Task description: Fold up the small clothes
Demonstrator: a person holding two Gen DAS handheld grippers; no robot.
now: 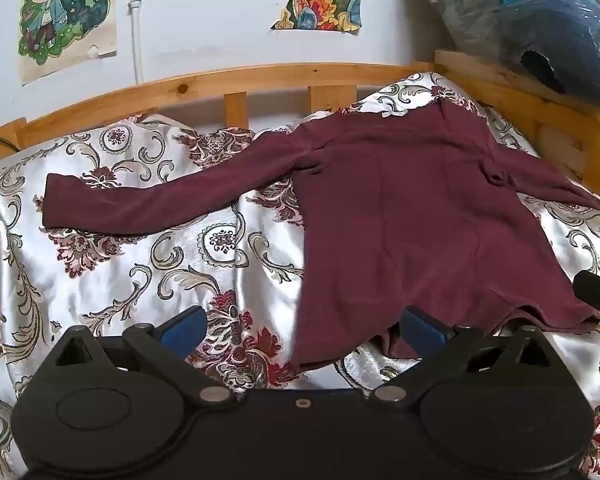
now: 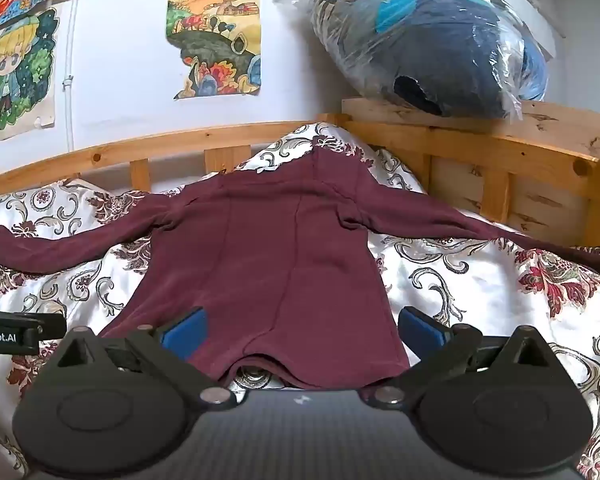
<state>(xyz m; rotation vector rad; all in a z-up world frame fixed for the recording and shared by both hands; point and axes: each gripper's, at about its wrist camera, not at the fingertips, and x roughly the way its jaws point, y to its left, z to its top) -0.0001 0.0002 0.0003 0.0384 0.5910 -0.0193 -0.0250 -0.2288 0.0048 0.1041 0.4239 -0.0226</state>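
Shirt [image 1: 400, 208], maroon and long-sleeved, lies spread flat on a floral satin bedspread [image 1: 148, 264], hem toward the cameras and collar toward twelve o'clock, close to the wooden bed rail [image 1: 204, 80]. In the left wrist view its body fills the area from centre out to three o'clock, and one sleeve [image 1: 140, 200] stretches straight out to nine o'clock; the other sleeve runs off toward three o'clock near the side rail. In the right wrist view the shirt sits dead centre, both sleeves spread to nine and three o'clock, and the hem [image 2: 284, 364] buckles up slightly at six o'clock.

Left gripper [image 1: 300, 324] hangs over the hem's left corner with its jaws spread as wide as they go. Its blue pads [image 1: 184, 328] grip nothing: one is over bare bedspread, the other over the hem edge, and whether that one touches the cloth cannot be told. Right gripper [image 2: 300, 326] is likewise fully spread and holds nothing, its two pads straddling the hem's right part, above the fabric.

At two o'clock a clear plastic bag [image 2: 432, 48] stuffed with blue and dark textiles rests on the wooden side rail [image 2: 500, 148]. Cartoon posters [image 2: 216, 36] are stuck on the white wall [image 1: 204, 12] at eleven and twelve o'clock.
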